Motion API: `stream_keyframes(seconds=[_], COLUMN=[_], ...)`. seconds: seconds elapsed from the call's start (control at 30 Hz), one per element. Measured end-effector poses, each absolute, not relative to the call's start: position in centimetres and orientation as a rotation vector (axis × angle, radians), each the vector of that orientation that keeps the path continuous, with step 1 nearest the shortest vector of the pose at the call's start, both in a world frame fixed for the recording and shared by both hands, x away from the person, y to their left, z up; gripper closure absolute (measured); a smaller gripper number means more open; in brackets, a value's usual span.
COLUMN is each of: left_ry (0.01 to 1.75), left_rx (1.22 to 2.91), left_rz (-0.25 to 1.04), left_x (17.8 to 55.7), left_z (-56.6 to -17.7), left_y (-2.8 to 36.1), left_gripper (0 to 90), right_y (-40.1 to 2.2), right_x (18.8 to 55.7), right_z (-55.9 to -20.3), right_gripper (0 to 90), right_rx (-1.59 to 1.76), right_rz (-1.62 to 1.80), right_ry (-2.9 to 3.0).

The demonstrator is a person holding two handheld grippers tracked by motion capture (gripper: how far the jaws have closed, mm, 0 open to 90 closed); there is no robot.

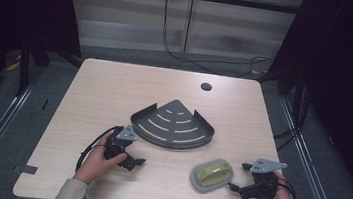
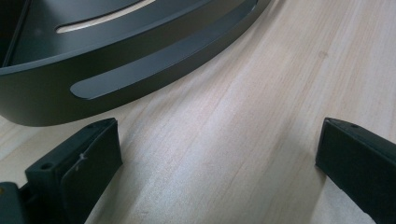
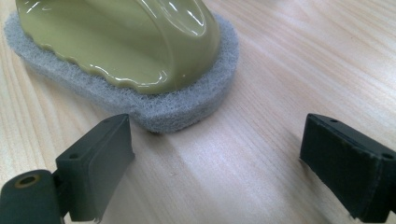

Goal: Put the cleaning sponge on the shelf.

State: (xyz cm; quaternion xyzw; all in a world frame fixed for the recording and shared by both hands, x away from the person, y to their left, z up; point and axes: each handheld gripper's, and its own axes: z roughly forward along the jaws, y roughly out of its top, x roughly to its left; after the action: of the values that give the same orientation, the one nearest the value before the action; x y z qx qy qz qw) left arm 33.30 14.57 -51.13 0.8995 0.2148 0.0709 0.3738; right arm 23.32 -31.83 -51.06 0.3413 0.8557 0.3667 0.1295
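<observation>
Table: one rack, one sponge (two hand-held grippers, both released).

1. Left gripper view: corner shelf cut off by top and left edges; just its curved front wall and part of one slot visible.
2. Left gripper view: left gripper jaws cut off at bottom and right edges; body out of frame.
3. Right gripper view: scrub pad w/ olive handle cut off at top edge; far end unseen.
4. Right gripper view: right gripper jaw bases cut off at bottom edge.
5. High view: person's forearms cut off at bottom edge; gripper jaws too small to judge gap. Table hole contents too dark to tell.
</observation>
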Motion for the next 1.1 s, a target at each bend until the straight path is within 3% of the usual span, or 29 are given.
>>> stream_keyframes(seconds=[0.2,0.6,1.1], left_ry=[0.55,0.551,0.55], left_rx=[2.303,2.303,2.303], left_rz=[0.182,0.182,0.182], left_x=[33.3,33.3,33.3], left_z=[-51.1,-51.1,-51.1], left_y=[14.6,14.6,14.6], left_gripper=[0.0,0.0,0.0], right_y=[-31.3,-30.8,-28.8], right_x=[23.7,24.7,27.3], right_z=[-50.5,-48.4,-43.6], right_gripper=[9.1,19.4,20.0], right_rx=[1.022,0.965,0.827], right_rz=[0.986,0.764,0.579], right_ry=[2.53,2.767,2.905])
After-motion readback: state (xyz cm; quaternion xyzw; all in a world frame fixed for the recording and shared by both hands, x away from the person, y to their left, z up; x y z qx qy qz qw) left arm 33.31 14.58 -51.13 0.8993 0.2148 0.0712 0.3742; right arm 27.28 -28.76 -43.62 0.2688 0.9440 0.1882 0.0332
